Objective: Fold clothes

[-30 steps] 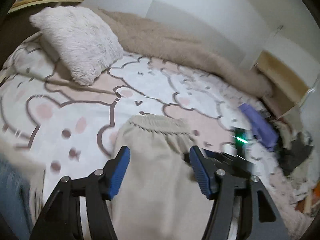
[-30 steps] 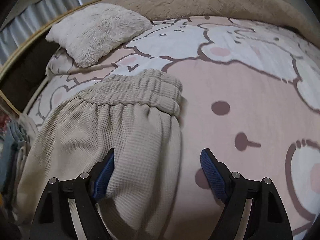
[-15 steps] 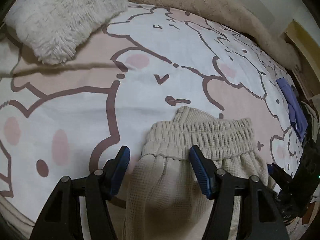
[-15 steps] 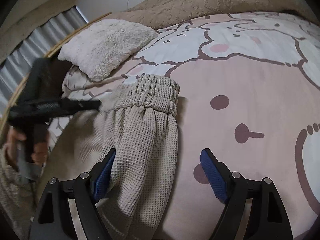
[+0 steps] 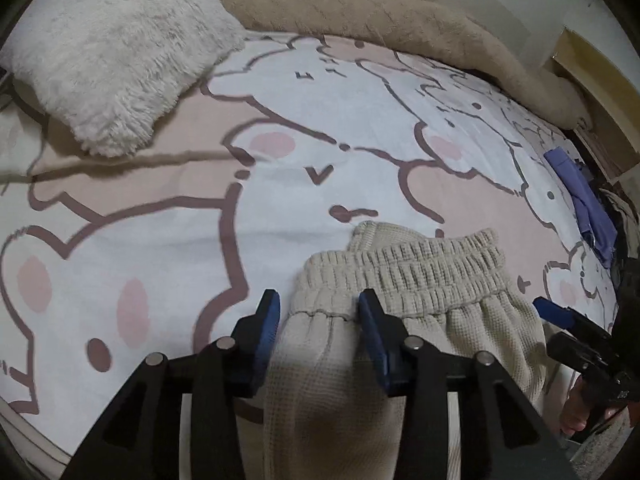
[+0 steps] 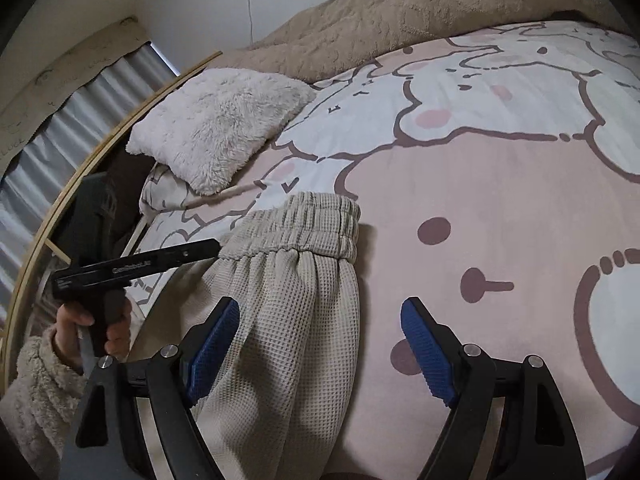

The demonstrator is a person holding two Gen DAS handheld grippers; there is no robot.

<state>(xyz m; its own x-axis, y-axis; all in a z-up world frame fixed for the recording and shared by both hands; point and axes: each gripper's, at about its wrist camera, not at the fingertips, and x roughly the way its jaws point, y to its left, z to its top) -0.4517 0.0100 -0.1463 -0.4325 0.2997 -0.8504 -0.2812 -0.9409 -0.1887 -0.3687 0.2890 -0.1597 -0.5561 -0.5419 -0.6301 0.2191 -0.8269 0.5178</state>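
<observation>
The beige waffle-knit trousers lie on the bed, waistband toward the fluffy white pillow, legs running back toward the cameras; the left gripper, which a second ago hung above the fabric with its fingers wide, has dropped to the left corner of the waistband and its fingers have just been closing, so that the cloth just below the elastic now bulges up between the 2 blue pads; the right-hand pad sits against the fabric while the other seems to keep a sliver of gap, so I judge this a pinch forming rather than a firm hold; the right gripper has its fingers spread wide, 1 pad beside the trouser fabric and the other over bare sheet, gripping nothing; in the right wrist view a hand in a fleecy sleeve works the left tool's handle; the beige blanket is bunched along the far edge of the bed, and a purple garment lies near the right edge, well apart from the trousers; the change suggests the waistband corner is being secured so the trousers can be lifted or drawn over for a fold; the right side probably needs a matching grip.
</observation>
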